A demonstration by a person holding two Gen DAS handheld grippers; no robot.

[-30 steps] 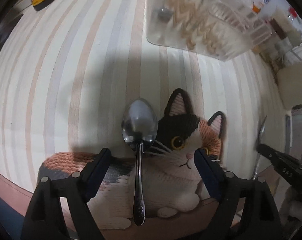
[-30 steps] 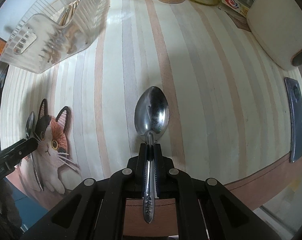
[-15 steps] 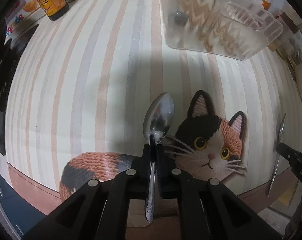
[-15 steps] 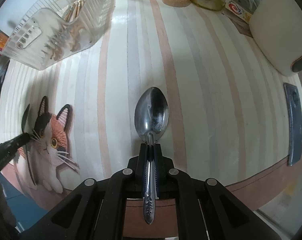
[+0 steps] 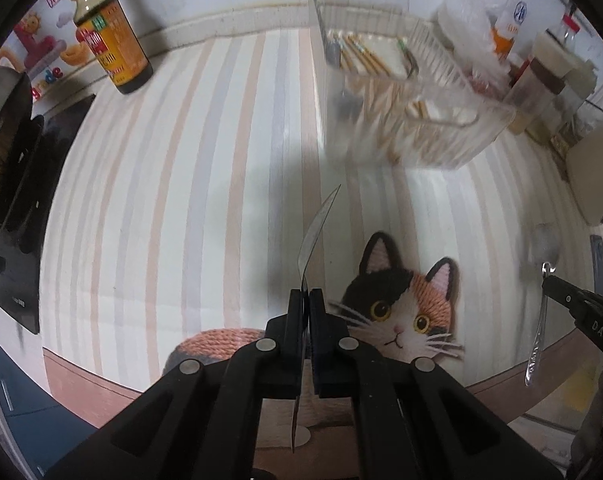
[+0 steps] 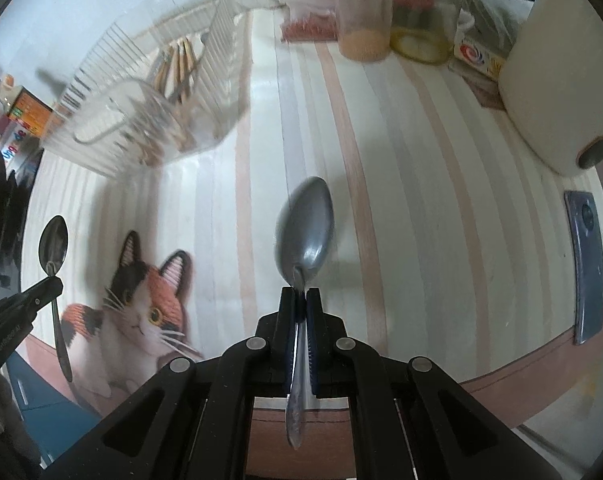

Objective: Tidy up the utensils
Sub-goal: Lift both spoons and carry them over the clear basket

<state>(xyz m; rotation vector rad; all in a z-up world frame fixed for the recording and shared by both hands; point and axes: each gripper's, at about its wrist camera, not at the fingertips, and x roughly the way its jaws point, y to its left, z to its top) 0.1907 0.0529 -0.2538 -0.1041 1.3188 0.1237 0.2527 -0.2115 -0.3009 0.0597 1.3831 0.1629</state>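
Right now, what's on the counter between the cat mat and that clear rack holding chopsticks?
Nothing: in the left wrist view only bare striped counter separates the cat mat from the clear rack.

Home kitchen: striped worktop, black stove far left, sauce bottle, clear cutlery rack, condiment jars at the back.
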